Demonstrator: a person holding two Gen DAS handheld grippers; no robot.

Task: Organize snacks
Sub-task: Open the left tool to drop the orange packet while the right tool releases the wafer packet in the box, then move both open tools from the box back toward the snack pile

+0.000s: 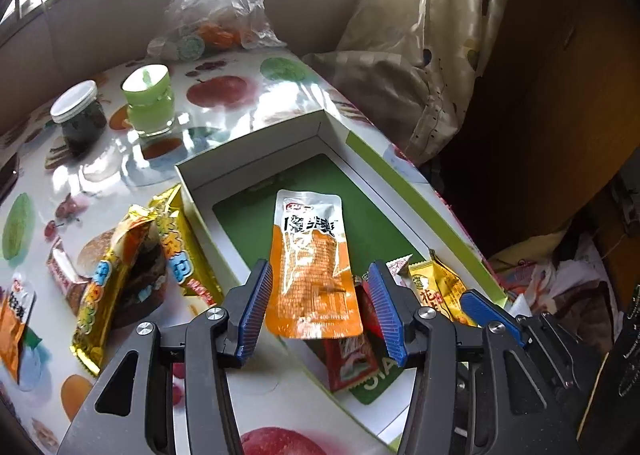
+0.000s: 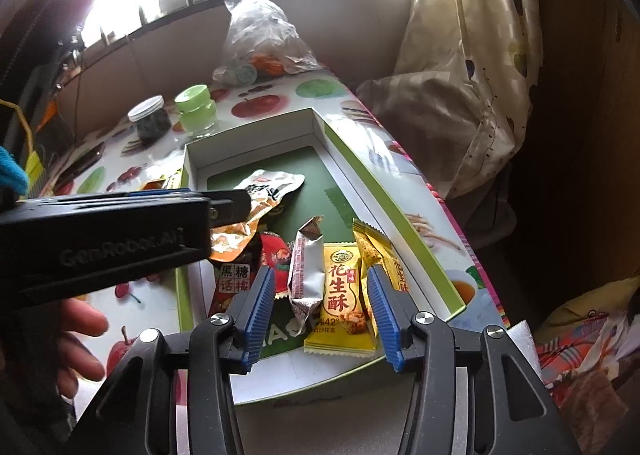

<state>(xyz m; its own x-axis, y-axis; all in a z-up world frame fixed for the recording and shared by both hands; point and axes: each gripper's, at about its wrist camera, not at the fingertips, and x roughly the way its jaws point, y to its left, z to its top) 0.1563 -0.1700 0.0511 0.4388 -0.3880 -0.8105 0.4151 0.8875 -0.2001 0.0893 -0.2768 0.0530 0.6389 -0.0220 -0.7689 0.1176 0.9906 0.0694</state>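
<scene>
My left hand-held gripper (image 1: 318, 309) hangs over the near end of the box (image 1: 256, 143) on the table (image 1: 224, 91), jaws spread, with the orange pouch (image 1: 314, 267) lying loose between the pads, gripped by neither. My right hand-held gripper (image 2: 322, 313) is spread too, straddling the yellow peanut bar (image 2: 344, 303) and silver wrapper (image 2: 306, 279) inside the box. More gold packets (image 1: 120, 275) lie on the table just left of the box.
</scene>
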